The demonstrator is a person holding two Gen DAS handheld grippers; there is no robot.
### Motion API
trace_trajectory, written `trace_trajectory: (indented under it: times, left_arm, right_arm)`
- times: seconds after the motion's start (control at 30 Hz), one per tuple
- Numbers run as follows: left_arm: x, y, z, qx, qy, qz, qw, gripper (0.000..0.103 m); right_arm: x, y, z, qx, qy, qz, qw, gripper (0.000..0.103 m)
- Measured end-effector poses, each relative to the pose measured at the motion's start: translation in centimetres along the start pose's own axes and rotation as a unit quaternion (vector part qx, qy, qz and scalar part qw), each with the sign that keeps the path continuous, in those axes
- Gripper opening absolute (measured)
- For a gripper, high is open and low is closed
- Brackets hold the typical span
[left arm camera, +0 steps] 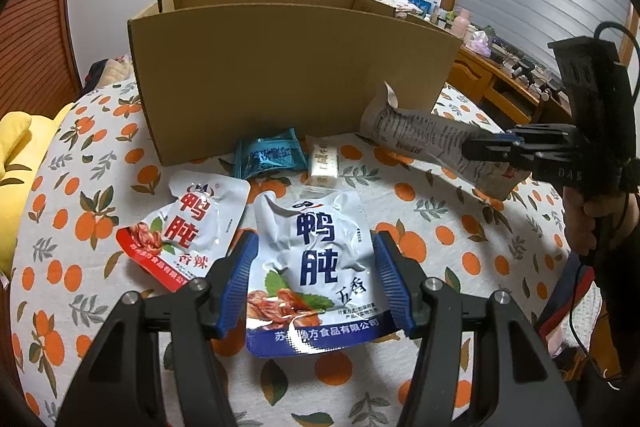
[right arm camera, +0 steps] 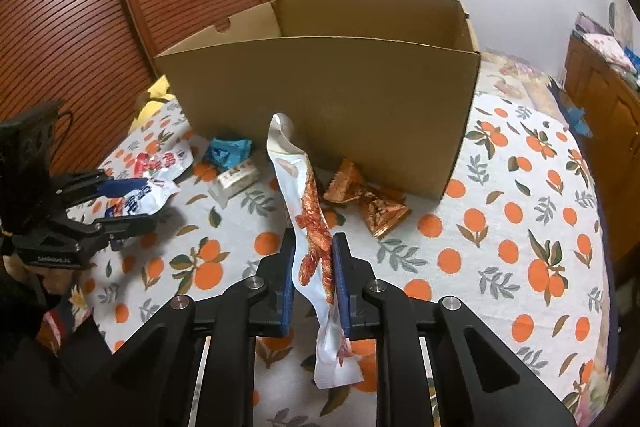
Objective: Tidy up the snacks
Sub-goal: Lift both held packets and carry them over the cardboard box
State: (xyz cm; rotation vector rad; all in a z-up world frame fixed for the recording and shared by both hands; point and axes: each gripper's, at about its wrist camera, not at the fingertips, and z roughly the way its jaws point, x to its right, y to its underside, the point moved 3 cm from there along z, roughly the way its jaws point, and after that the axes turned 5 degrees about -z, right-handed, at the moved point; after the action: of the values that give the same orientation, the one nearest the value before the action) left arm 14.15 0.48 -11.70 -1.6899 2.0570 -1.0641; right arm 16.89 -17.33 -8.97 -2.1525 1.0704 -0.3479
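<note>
Between right gripper (right arm camera: 313, 259) pads, pinched snack pouch (right arm camera: 310, 223).

Each camera rides its own gripper, looking forward and down along the fingers, close above the bedspread (left arm camera: 440, 211). Both face the box (left arm camera: 296, 75) and share it, plus the packets before it (each view also catches the other gripper at its edge).

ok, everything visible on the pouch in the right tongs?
The long white pouch is a crinkled foil-like packet with a red-orange food picture on its front and fine print on the back. It is pinched edge-on between the blue pads of the right tongs, held clear of the bedspread, its top pointing toward the cardboard box.
</note>
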Motion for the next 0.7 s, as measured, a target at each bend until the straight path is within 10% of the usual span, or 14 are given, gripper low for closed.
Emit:
trace_trajectory:
  times: [0.7]
  left_arm:
    - [1.7, -3.9, -2.9, 0.042, 0.01, 0.02, 0.9989, 0.058]
  right_arm:
    - [-1.8, -1.1, -3.9, 0.04, 0.004, -0.024, 0.999, 0.015]
